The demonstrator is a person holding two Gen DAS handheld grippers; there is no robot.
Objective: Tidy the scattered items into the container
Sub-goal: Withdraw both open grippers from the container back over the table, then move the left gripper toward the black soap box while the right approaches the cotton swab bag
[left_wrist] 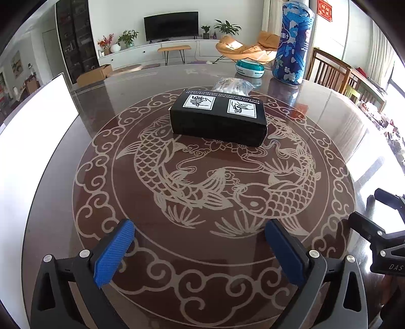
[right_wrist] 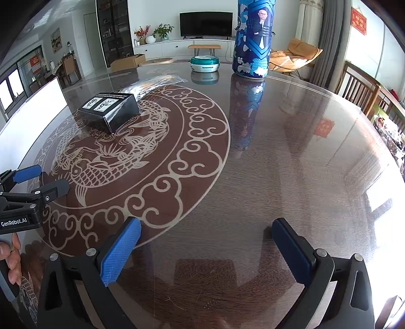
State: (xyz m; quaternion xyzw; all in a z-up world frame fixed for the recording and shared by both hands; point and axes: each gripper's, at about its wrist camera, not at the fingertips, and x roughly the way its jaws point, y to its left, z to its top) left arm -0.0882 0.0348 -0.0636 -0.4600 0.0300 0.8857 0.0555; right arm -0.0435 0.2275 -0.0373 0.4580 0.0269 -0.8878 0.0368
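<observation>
left gripper (left_wrist: 200, 250) spread wide, holding nothing, low over the glass table (left_wrist: 177, 202). right gripper (right_wrist: 206, 250) likewise spread, holding nothing. black box (left_wrist: 219, 117) lies flat on the koi pattern ahead; clear plastic packet (left_wrist: 233, 84) just behind it. teal round tin (left_wrist: 250, 67) and tall blue canister (left_wrist: 293, 43) stand further back. white container (left_wrist: 38, 119) at left.

We record a round table (left_wrist: 316, 131), dark wood under glass with a pale carp-and-cloud motif. Beyond the table: white wall, black television (right_wrist: 205, 24) above a long white cabinet (right_wrist: 164, 49); potted plants (right_wrist: 163, 31) left of the television; tan lounge chair (right_wrist: 295, 54) to its right; wooden chairs (right_wrist: 359, 86) by bright windows on the right.
</observation>
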